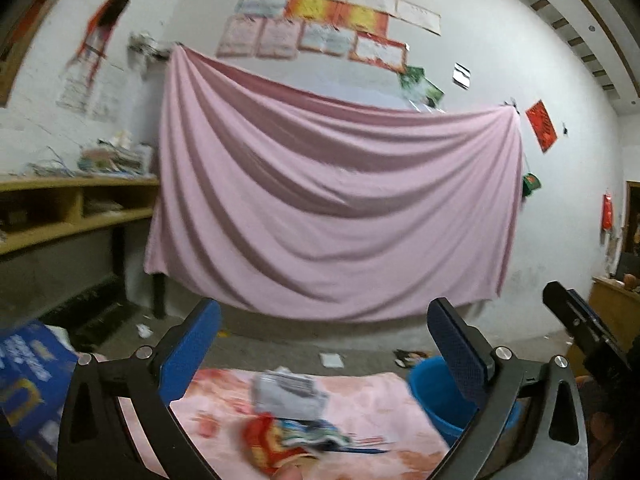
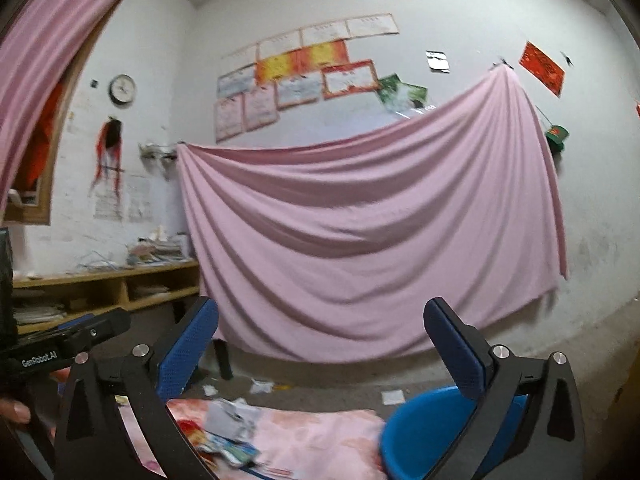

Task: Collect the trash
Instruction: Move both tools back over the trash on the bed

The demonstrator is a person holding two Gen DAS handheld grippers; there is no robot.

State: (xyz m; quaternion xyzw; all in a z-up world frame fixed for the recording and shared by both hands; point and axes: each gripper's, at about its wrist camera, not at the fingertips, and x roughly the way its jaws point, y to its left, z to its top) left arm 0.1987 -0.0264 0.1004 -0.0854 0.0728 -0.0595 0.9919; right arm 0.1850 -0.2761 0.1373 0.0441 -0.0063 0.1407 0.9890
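Observation:
Crumpled wrappers lie on a pink patterned cloth [image 1: 360, 408]: a grey-white one [image 1: 288, 394], a red one [image 1: 272, 444] and a blue-green one [image 1: 320, 436]. They also show in the right wrist view [image 2: 232, 420]. A blue bucket [image 1: 436, 392] stands at the cloth's right end, also in the right wrist view [image 2: 416, 436]. My left gripper [image 1: 324, 344] is open and empty, raised above the trash. My right gripper [image 2: 320, 344] is open and empty, above the cloth, left of the bucket.
A large pink sheet [image 1: 332, 200] hangs on the back wall. A wooden shelf [image 1: 72, 208] with papers stands at the left. Paper scraps [image 2: 260, 386] litter the floor. A blue box [image 1: 28, 376] sits at the lower left.

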